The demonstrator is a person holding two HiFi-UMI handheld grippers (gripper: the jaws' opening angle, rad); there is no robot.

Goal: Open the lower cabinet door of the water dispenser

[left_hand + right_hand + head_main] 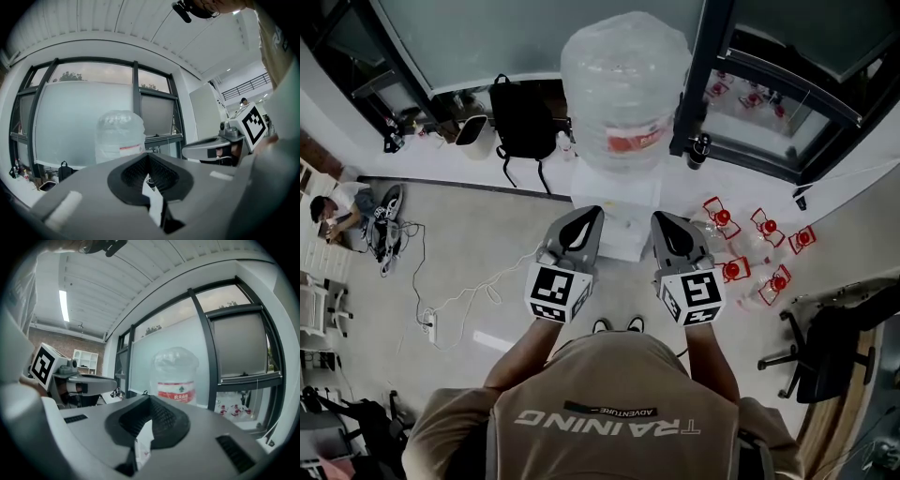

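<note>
Office floor [487,281] beneath water dispenser [617,208]

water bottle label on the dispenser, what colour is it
The label is red with white print, clearest in the right gripper view.

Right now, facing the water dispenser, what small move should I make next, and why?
Probably lower the right gripper, shut and aimed at the bottle, toward the water dispenser base; no view shows the lower door yet.

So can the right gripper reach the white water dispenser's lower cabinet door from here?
Probably yes: nothing stands between the right gripper and the white water dispenser, though it must drop lower.
</note>
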